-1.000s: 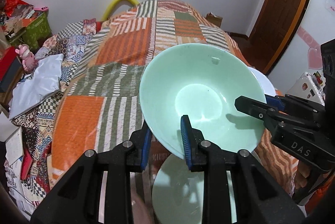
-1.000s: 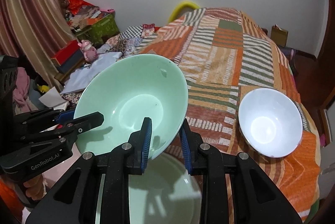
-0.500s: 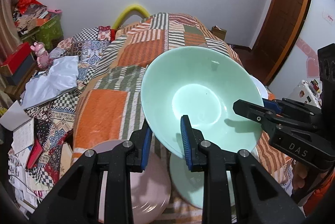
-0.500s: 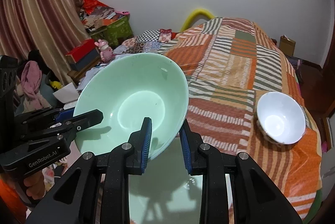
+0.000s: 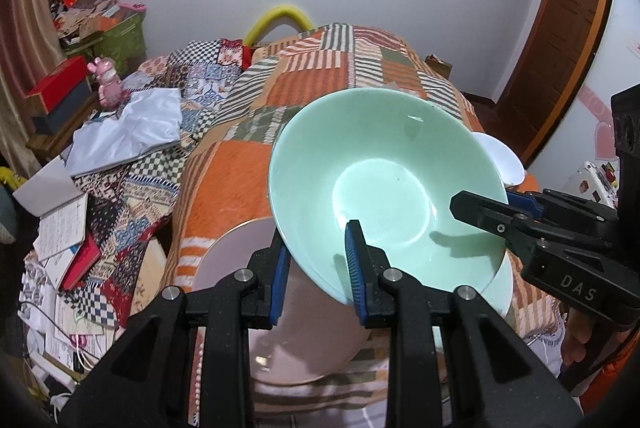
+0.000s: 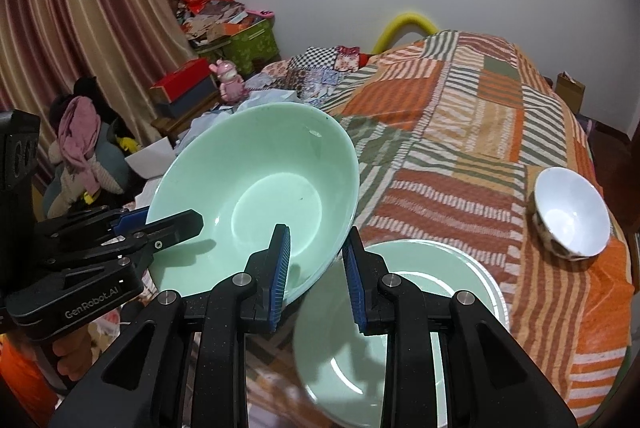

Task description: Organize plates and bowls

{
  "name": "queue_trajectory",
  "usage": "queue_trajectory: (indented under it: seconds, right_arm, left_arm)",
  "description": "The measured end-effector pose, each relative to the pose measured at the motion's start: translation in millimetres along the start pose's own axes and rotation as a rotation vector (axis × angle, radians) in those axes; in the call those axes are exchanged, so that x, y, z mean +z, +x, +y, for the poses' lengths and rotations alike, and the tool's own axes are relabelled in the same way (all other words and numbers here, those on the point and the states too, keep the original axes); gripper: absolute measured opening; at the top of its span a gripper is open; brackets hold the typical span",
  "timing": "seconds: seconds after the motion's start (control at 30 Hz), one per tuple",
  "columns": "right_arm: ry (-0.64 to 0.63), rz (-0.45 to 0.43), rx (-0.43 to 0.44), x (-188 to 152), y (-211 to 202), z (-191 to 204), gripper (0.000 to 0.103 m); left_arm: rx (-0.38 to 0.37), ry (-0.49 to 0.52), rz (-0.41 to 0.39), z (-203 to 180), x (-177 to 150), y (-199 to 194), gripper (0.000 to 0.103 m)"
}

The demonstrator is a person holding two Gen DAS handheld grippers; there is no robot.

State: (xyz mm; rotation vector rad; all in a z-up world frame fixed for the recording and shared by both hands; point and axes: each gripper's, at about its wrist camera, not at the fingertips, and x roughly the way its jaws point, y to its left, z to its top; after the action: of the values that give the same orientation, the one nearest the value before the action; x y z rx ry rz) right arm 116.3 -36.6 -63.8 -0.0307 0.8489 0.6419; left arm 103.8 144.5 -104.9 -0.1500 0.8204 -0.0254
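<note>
Large mint-green glazed bowl [image 5: 384, 184] held up in the air, tilted, above the near end of the bed w/ striped orange-and-green patchwork quilt [image 6: 460, 132]; both grippers on its rim at once. Left gripper [image 5: 316, 268] clamps the near rim, one blue pad inside the bowl, the other outside, jaws narrowed to the wall's thickness; right gripper [image 6: 316, 268] does the same on the opposite rim, jaws likewise pinched on the wall. Below the bowl on the quilt: flat pale-pink round plate [image 5: 304, 340] to the left, mint-green round plate [image 6: 400, 332] to the right, close together, can't tell if touching; small white bowl w/ patterned outside [image 6: 572, 216] sits further right, well apart.
</note>
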Motion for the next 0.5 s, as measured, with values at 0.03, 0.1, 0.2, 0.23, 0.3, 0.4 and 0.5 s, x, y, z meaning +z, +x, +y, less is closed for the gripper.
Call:
queue_trajectory:
  seconds: [0.03, 0.1, 0.2, 0.23, 0.3, 0.4, 0.5]
  right_arm:
    - [-0.003, 0.004, 0.004, -0.8, 2.0, 2.7, 0.024]
    - [-0.007, 0.011, 0.01, -2.9, 5.0, 6.8, 0.024]
    - [-0.012, 0.029, 0.02, -5.4, 12.2, 12.3, 0.024]
    - [-0.015, 0.038, 0.024, -7.0, 15.1, 14.2, 0.024]
    - [-0.016, 0.051, 0.029, -9.7, 19.4, 17.0, 0.024]
    - [-0.015, 0.07, 0.038, -13.6, 26.0, 21.1, 0.024]
    - [-0.015, 0.09, 0.045, -17.6, 32.3, 24.0, 0.024]
  left_arm:
    - [0.002, -0.006, 0.002, 3.1, -2.6, -0.6, 0.026]
    - [0.006, -0.015, 0.006, 8.0, -7.7, -1.9, 0.026]
    - [0.014, -0.03, 0.013, 15.9, -13.8, -1.8, 0.026]
    - [0.016, -0.036, 0.016, 18.9, -16.0, -1.2, 0.026]
    - [0.018, -0.046, 0.023, 23.9, -20.4, -0.5, 0.026]
    - [0.024, -0.059, 0.039, 32.0, -27.5, 3.1, 0.026]
    - [0.029, -0.066, 0.056, 38.8, -33.6, 7.3, 0.026]
